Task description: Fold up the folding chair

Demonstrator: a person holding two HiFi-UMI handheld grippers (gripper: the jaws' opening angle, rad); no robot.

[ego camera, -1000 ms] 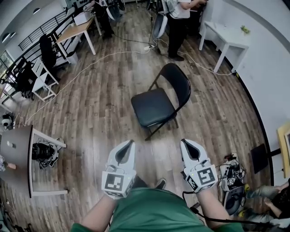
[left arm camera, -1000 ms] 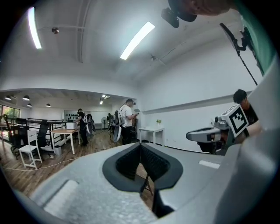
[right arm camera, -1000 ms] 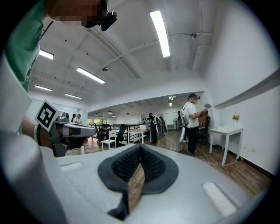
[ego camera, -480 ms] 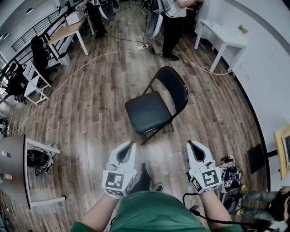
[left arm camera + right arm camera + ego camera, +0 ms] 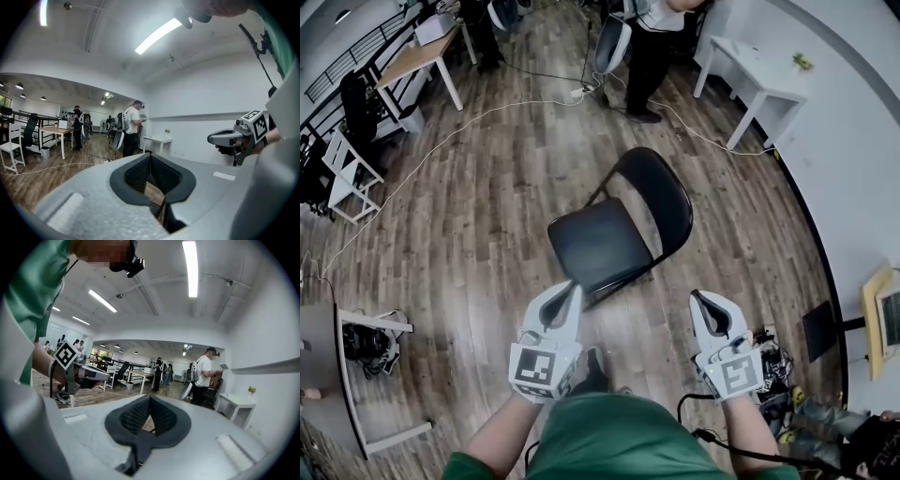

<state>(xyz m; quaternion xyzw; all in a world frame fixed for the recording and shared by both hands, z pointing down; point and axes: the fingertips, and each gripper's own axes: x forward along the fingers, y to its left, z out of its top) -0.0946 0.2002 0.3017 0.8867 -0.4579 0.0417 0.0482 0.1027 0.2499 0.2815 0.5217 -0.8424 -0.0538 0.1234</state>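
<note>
Open the tight-shut, empty left gripper [image 5: 570, 289] and right gripper [image 5: 699, 297], then grab the folding chair [image 5: 598, 242] by its seat edge.

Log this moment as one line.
folding chair: unfolded, upright, not gripped | left gripper: shut, empty | right gripper: shut, empty

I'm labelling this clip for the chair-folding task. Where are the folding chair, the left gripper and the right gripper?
folding chair [image 5: 598, 246], head view, middle of the black seat.
left gripper [image 5: 570, 289], head view, the tip where its shut fingertips meet.
right gripper [image 5: 697, 298], head view, the tip where its shut fingertips meet.
</note>
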